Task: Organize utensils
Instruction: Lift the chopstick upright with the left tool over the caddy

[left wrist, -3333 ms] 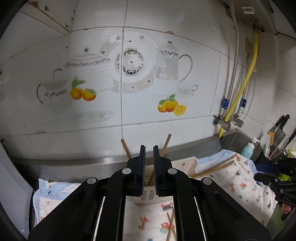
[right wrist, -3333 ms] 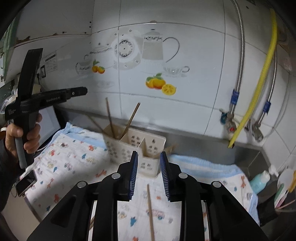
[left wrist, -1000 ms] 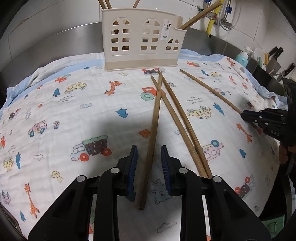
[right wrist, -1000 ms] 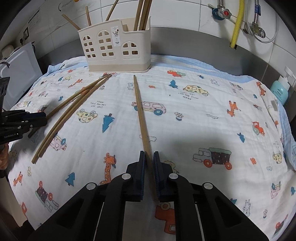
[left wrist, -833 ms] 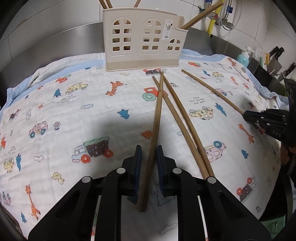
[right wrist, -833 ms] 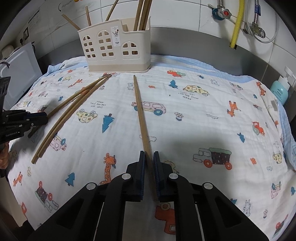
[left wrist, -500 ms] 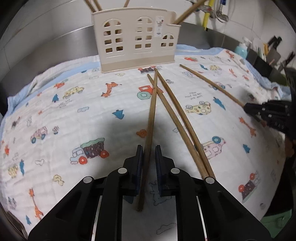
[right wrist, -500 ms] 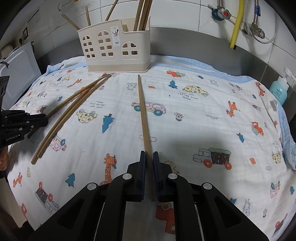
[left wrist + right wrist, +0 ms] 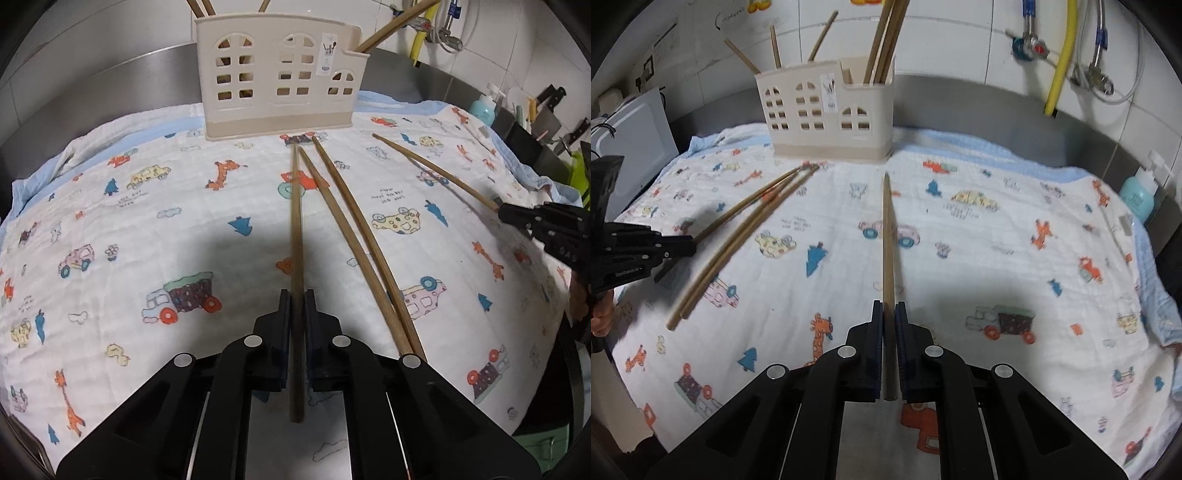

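left gripper (image 9: 296, 295): jaws clenched on a single wooden chopstick (image 9: 296, 229), gripped near its blunt near end; the stick runs straight away from the camera, its far tip close to the base of the beige utensil holder (image 9: 277, 74). just to the right of it, two loose chopsticks (image 9: 354, 240) lie side by side on the cloth, their far tips converging near the held stick's tip, their near ends fanning out to the right.

right gripper (image 9: 888, 306): jaws clenched on another chopstick (image 9: 887, 236), likewise held near its near end; its far tip points at the holder's right end, short of it. whether either held stick is clear of the cloth cannot be told.

the holder stands at the far edge of a white printed cloth (image 9: 147, 229), against a steel backsplash (image 9: 110, 77), with several chopsticks standing slanted in its compartments. in the right wrist view, the left gripper appears at the left edge beside the loose pair.
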Demonstrator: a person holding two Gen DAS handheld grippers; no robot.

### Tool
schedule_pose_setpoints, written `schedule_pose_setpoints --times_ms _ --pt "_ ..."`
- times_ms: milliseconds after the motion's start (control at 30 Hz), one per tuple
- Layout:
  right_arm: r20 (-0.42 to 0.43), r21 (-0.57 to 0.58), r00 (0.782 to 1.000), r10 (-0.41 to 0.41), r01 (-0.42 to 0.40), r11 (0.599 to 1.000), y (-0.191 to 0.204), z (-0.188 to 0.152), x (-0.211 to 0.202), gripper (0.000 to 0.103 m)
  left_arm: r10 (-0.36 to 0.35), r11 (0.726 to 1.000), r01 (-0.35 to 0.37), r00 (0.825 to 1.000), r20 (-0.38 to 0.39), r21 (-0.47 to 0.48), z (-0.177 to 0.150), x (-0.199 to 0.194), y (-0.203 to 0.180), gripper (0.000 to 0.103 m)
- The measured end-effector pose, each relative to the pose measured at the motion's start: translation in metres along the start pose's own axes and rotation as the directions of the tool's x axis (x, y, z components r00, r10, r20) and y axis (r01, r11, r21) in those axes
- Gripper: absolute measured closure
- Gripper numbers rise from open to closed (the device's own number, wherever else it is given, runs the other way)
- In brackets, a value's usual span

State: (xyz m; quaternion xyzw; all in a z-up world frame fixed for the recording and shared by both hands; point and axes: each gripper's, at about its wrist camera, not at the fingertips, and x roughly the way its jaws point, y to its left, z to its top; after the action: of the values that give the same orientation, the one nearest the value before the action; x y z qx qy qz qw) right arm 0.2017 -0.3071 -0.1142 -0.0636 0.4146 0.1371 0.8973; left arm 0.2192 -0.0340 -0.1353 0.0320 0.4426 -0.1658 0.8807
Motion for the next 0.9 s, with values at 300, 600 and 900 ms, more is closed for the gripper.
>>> schedule_pose_setpoints --times_ms 300,600,900 --pt "0.092 -0.014 0.996 -0.002 0.003 1.000 0.003 0.023 -0.040 0.097 -0.033 0.999 0.033 0.998 0.053 -0.003 0.005 -0.022 0.002 0.097" --pt "0.170 -0.044 0.985 0.016 -0.008 0.999 0.015 0.047 -0.074 0.097 -0.057 0.998 0.056 0.988 0.145 0.013 0.016 -0.056 0.000 0.097" --pt "0.219 -0.054 0.975 0.041 -0.029 0.998 0.024 0.072 -0.095 0.097 -0.085 0.996 0.083 0.976 0.199 0.015 0.027 -0.079 0.001 0.097"
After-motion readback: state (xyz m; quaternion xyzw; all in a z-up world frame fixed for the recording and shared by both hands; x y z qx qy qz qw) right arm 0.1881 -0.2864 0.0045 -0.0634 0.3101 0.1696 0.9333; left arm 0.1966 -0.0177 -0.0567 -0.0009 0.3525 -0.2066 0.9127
